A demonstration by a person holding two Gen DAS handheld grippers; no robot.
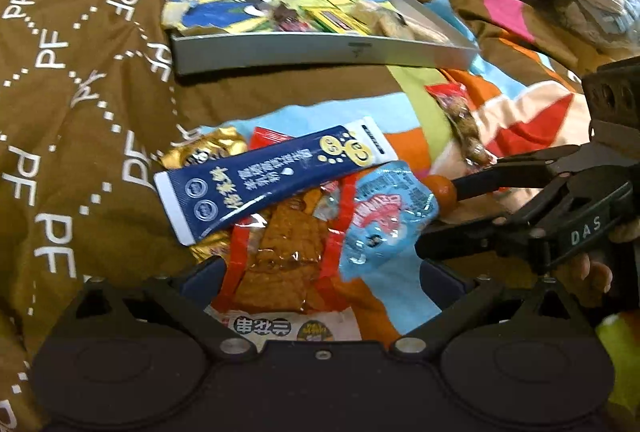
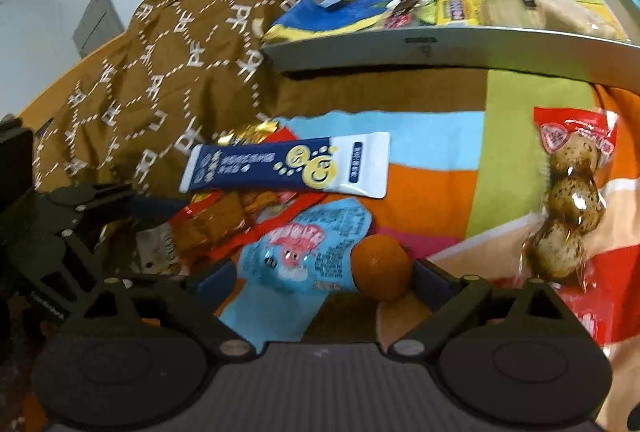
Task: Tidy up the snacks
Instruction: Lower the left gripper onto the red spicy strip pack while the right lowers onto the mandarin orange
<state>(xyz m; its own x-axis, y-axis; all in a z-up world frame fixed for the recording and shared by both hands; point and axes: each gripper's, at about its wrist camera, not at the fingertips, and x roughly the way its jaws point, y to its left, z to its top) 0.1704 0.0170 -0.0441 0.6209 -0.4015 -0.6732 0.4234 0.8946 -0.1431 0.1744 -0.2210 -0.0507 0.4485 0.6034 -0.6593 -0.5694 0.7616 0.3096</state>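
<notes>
Light-blue crinkled snack pouch (image 2: 296, 252) with pink lettering lies between the wide-apart right tool (image 2: 320, 280); left tool (image 1: 320, 272) likewise apart.

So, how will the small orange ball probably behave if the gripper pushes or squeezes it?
The orange ball looks round and smooth, so it may roll or slip from the open right gripper. It lies on soft, uneven bedding, so it probably would not roll far.
</notes>
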